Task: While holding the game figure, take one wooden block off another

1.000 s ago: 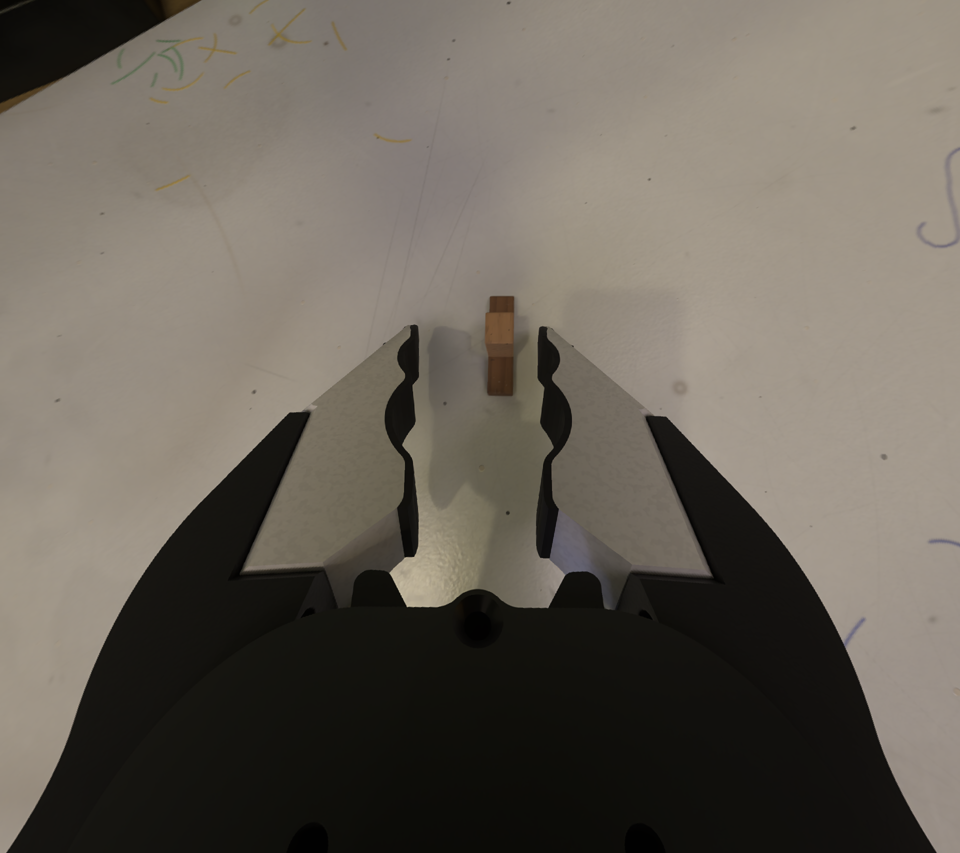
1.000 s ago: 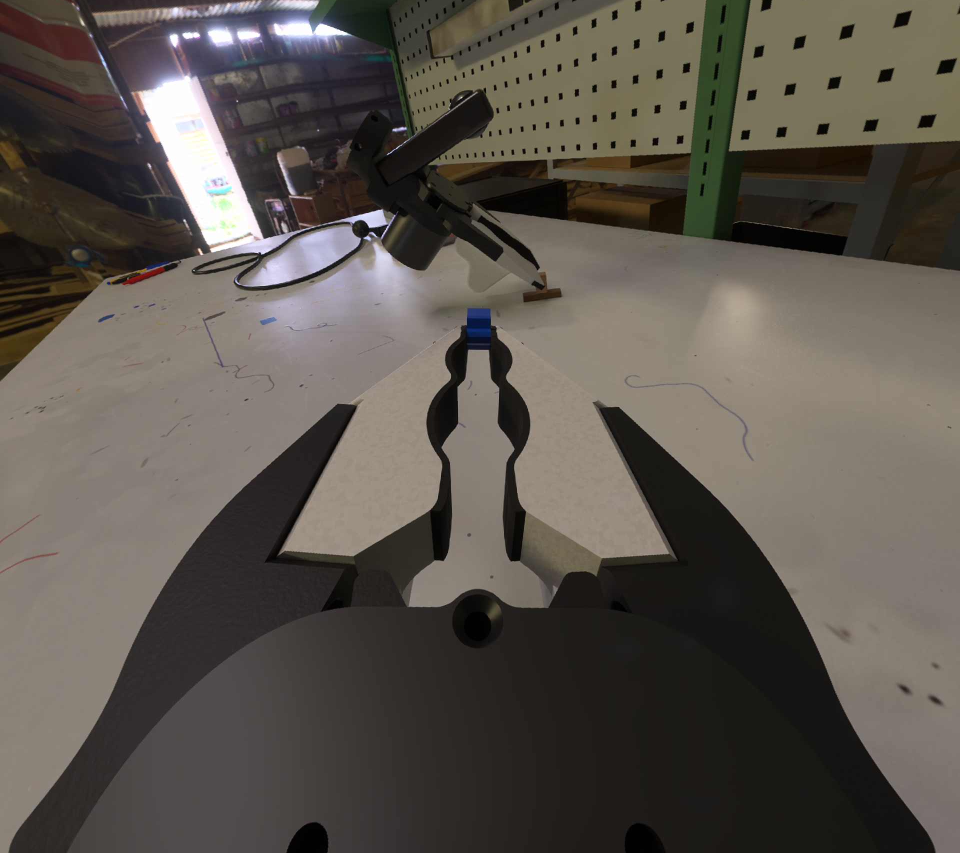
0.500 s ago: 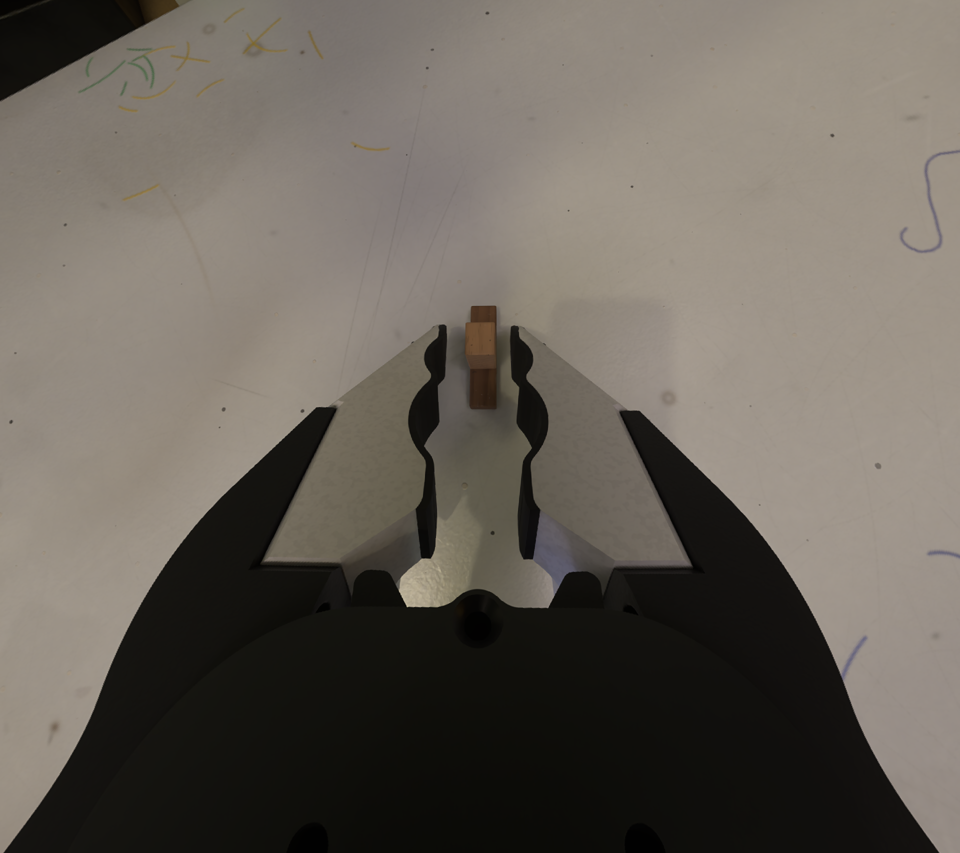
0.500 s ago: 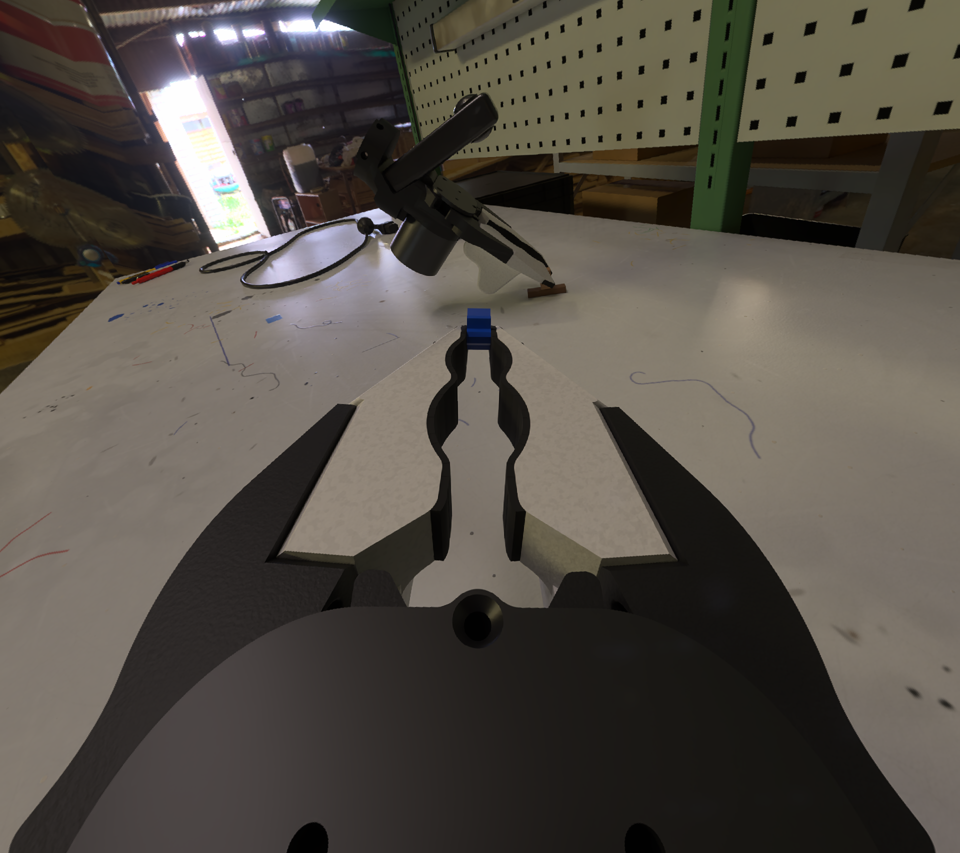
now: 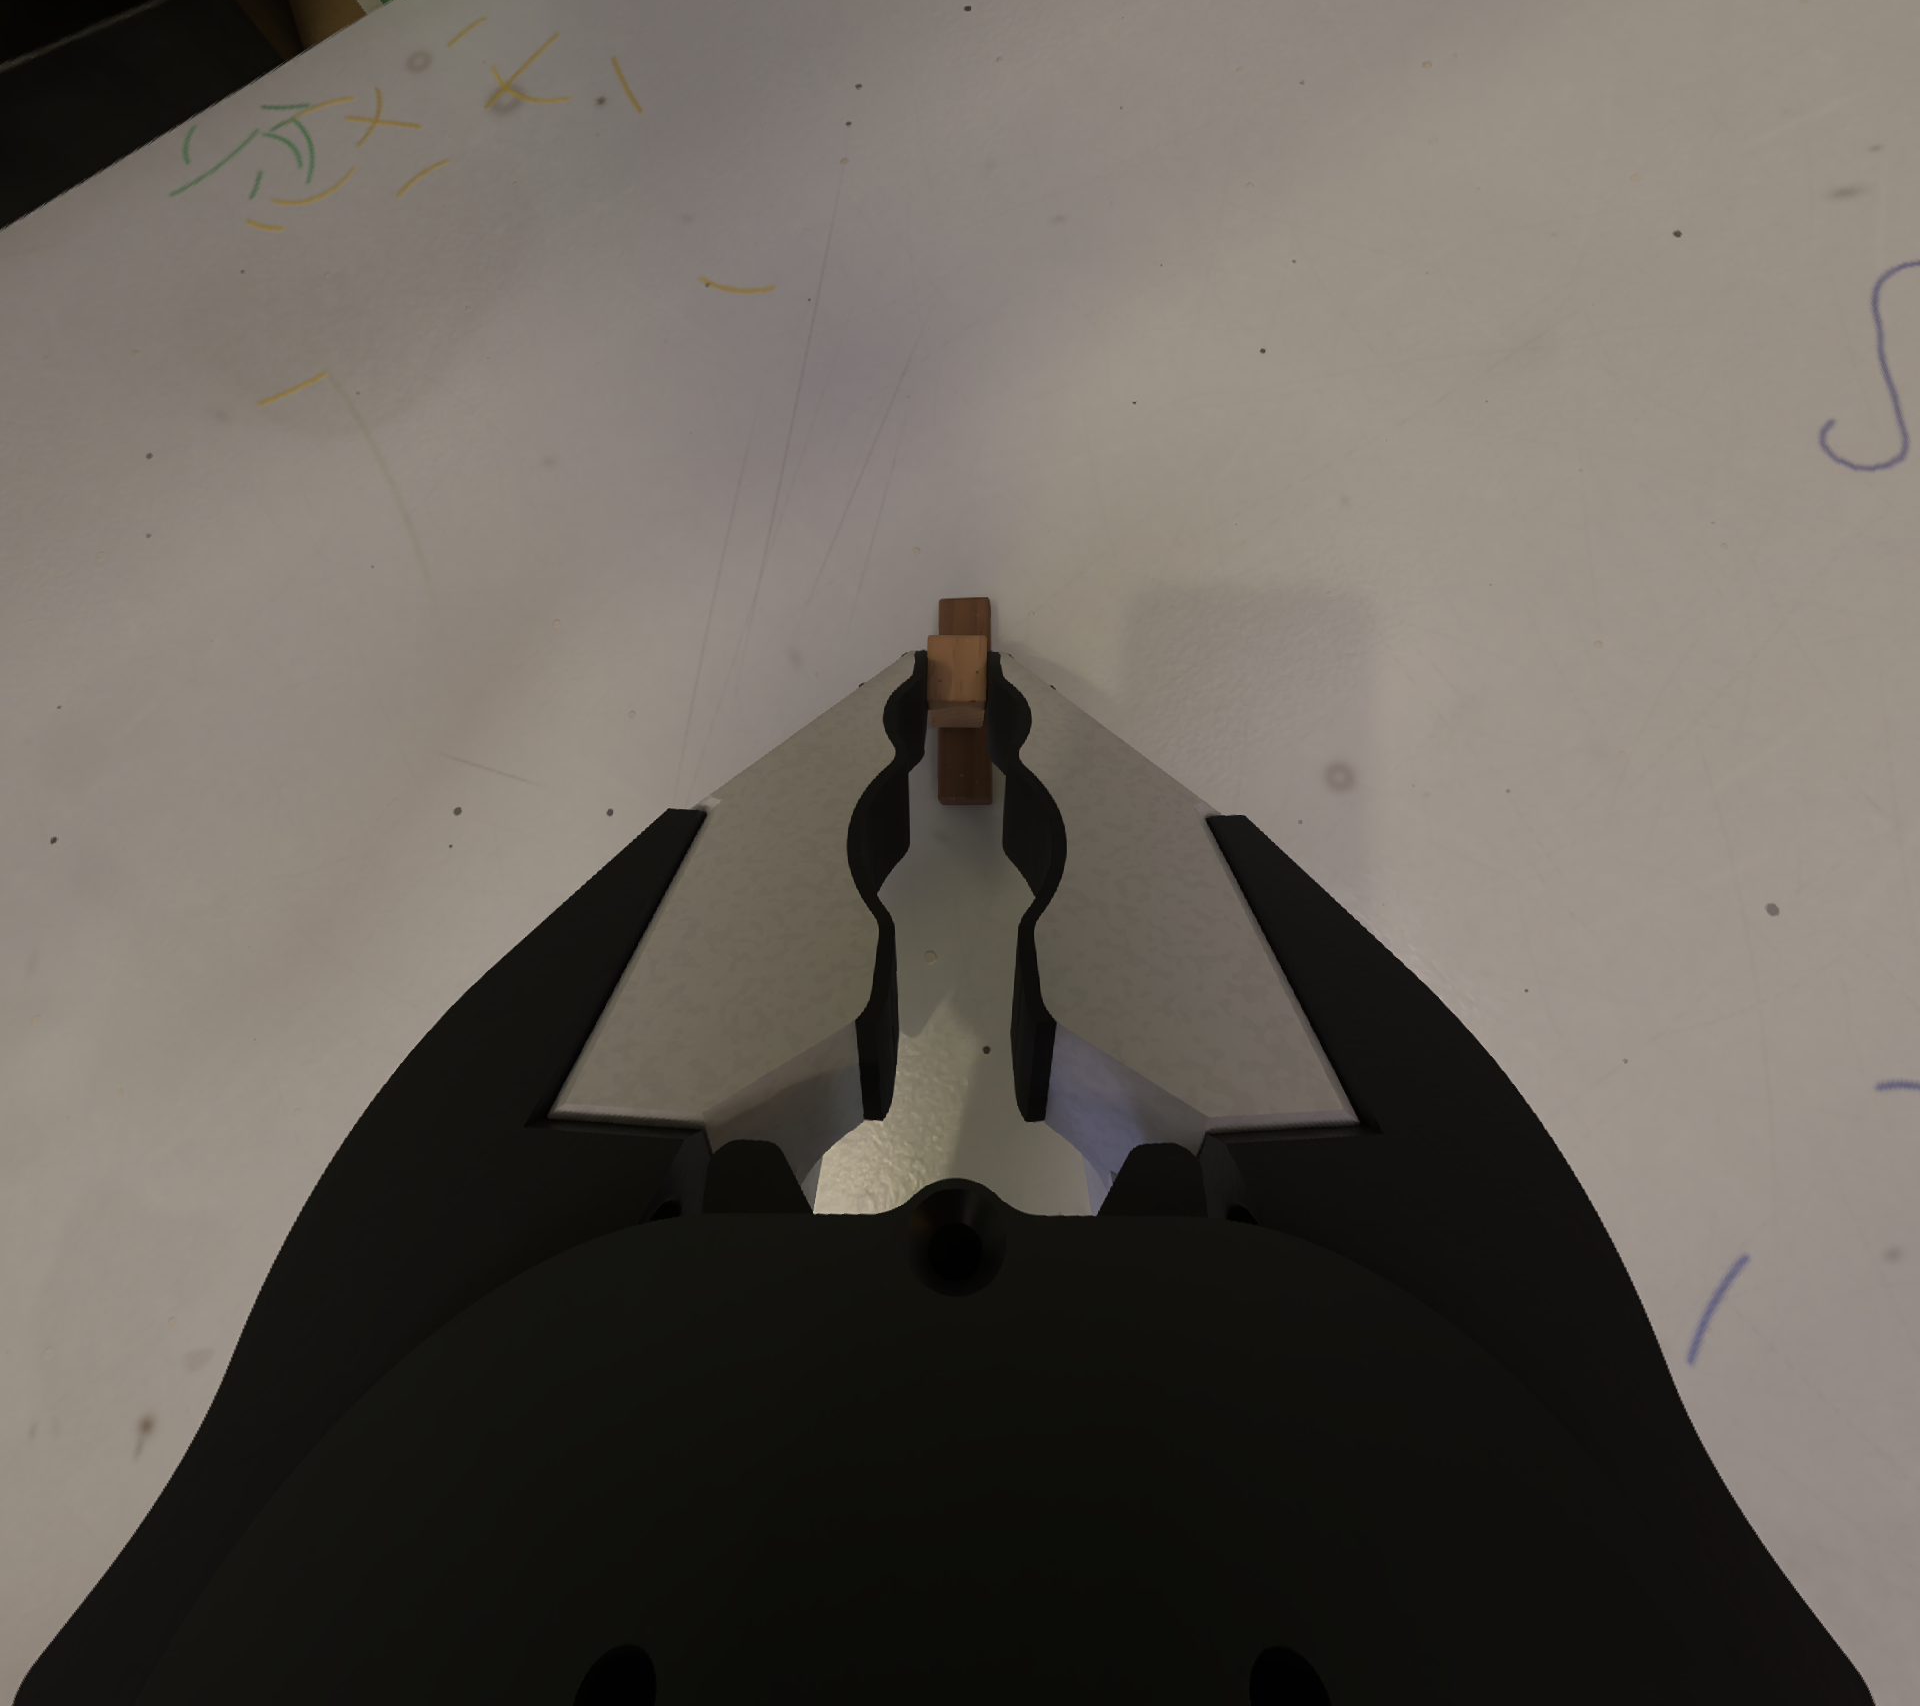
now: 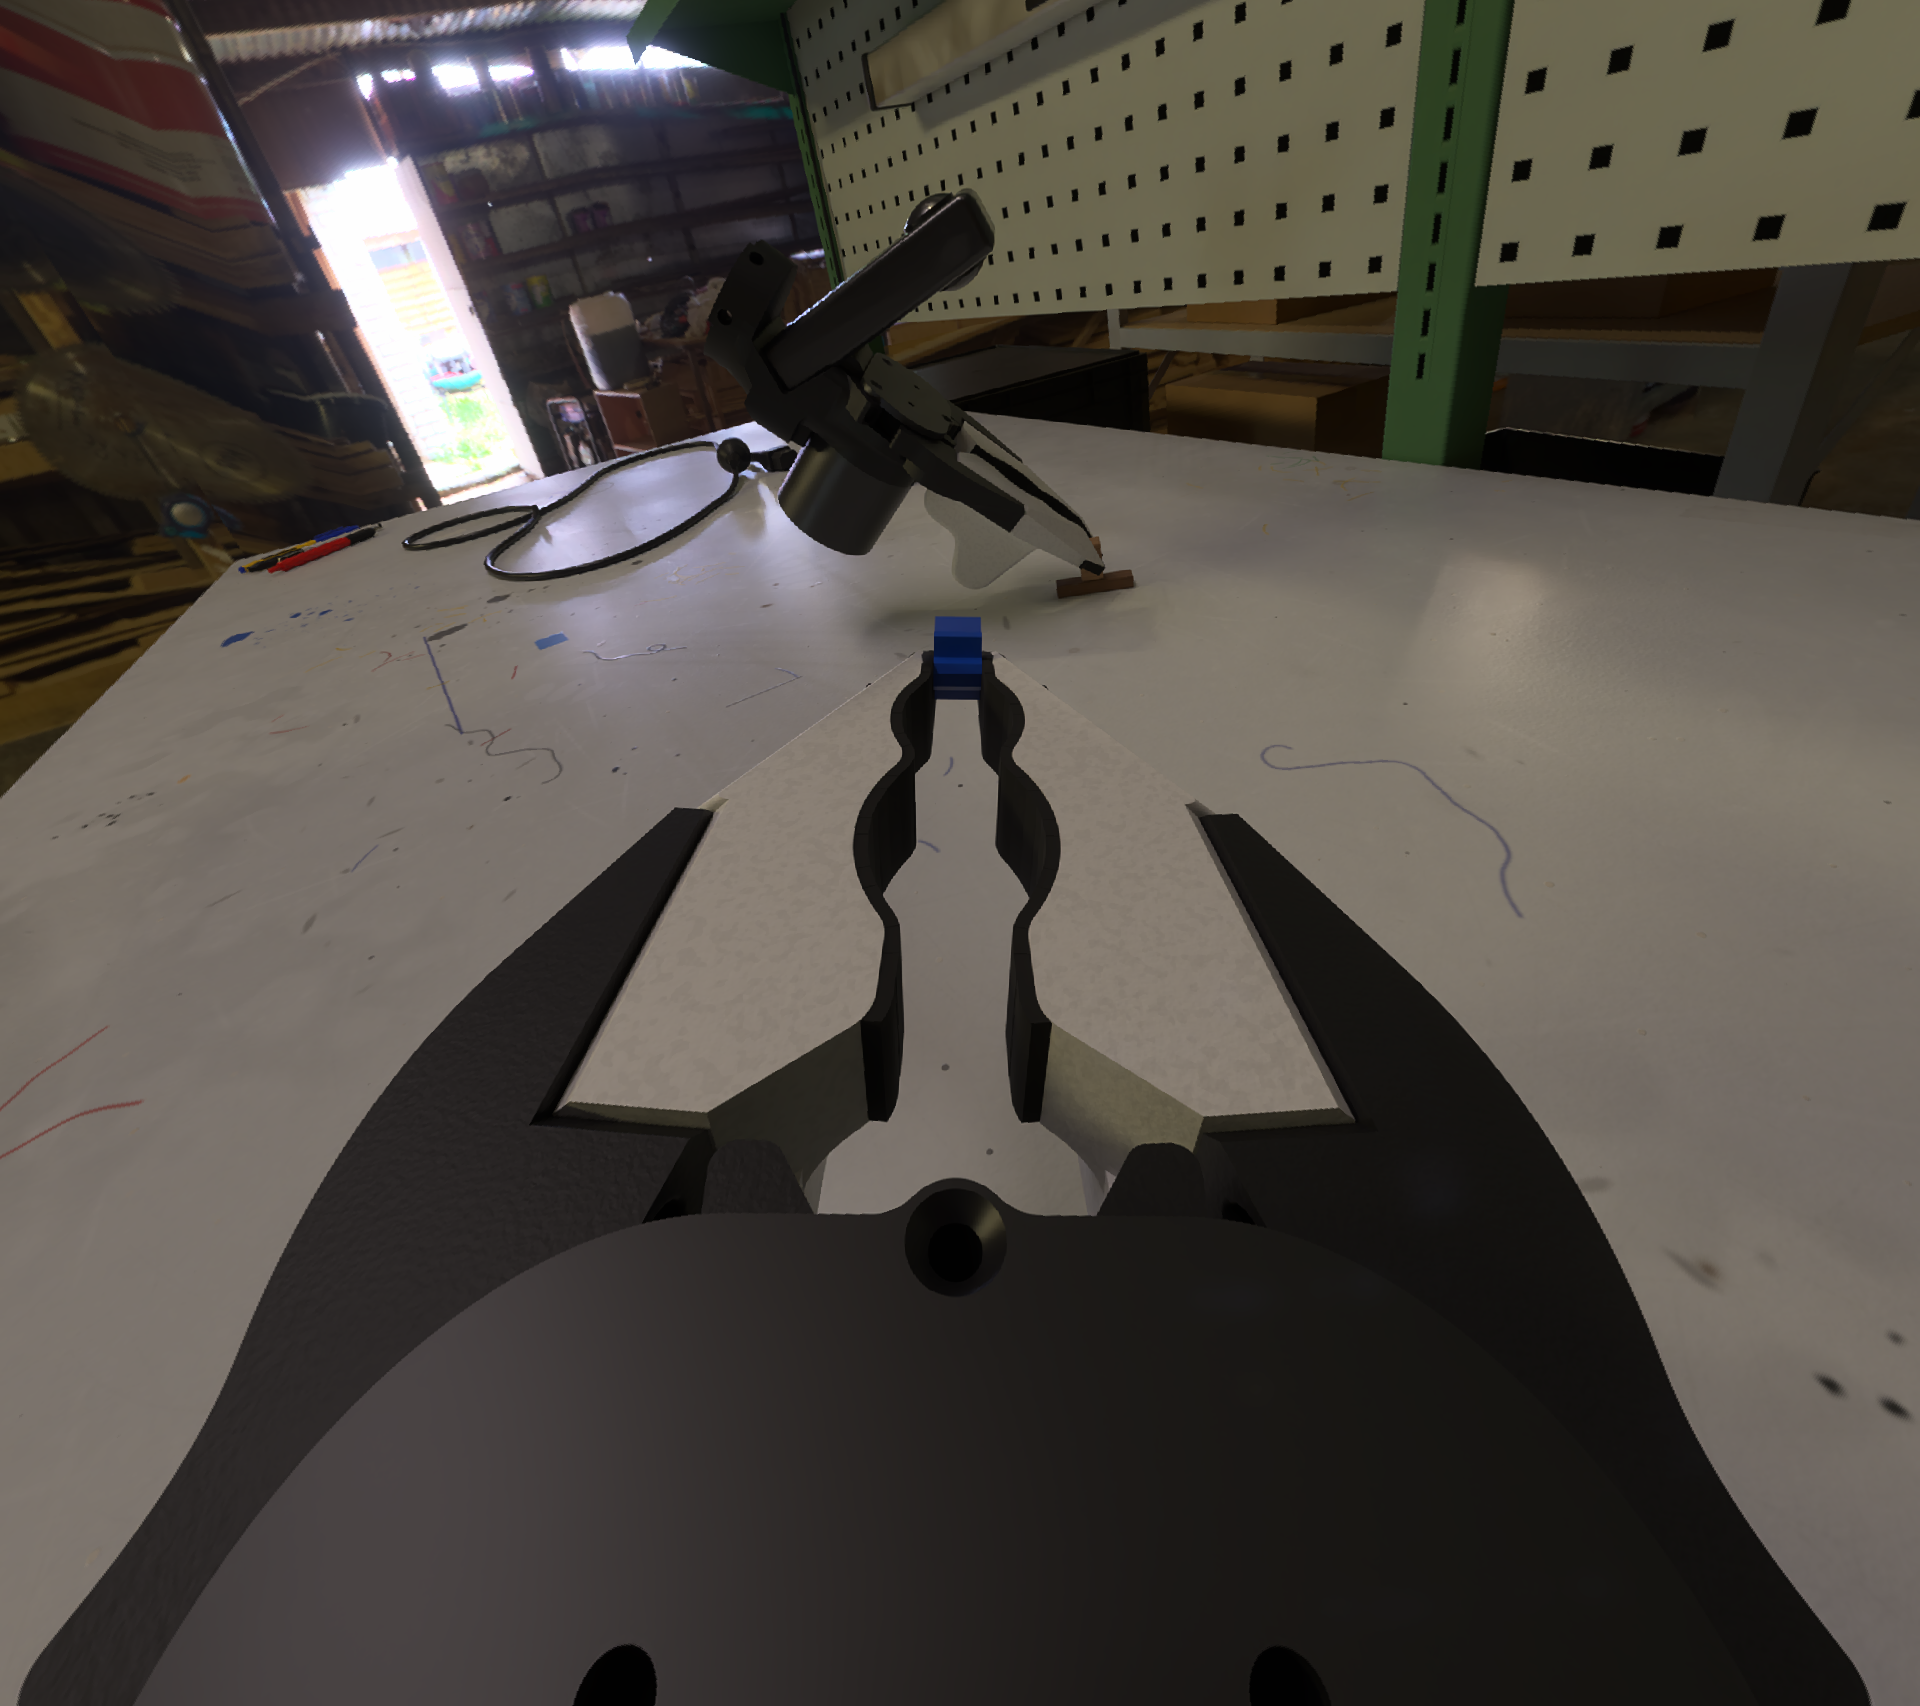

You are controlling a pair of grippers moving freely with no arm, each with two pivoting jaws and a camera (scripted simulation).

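Observation:
In the left wrist view a light wooden block point(image 5: 956, 675) sits on a dark wooden block point(image 5: 962, 763) that lies flat on the white table. My left gripper point(image 5: 958, 669) is shut on the light block, its fingertips against both sides. In the right wrist view my right gripper point(image 6: 957, 665) is shut on a small blue game figure point(image 6: 956, 650) and holds it above the table. The left gripper point(image 6: 1087, 559) also shows there farther off, tilted down onto the dark block point(image 6: 1095, 584).
A black cable point(image 6: 582, 520) loops on the table's far left, with pens point(image 6: 312, 549) near the edge. A green-framed pegboard point(image 6: 1351, 98) stands behind the table. The table's far edge point(image 5: 312, 46) shows at upper left in the left wrist view.
My left gripper has moved forward around the blocks and closed from wide open onto the light upper block. My right gripper still holds the blue figure, nearly unmoved.

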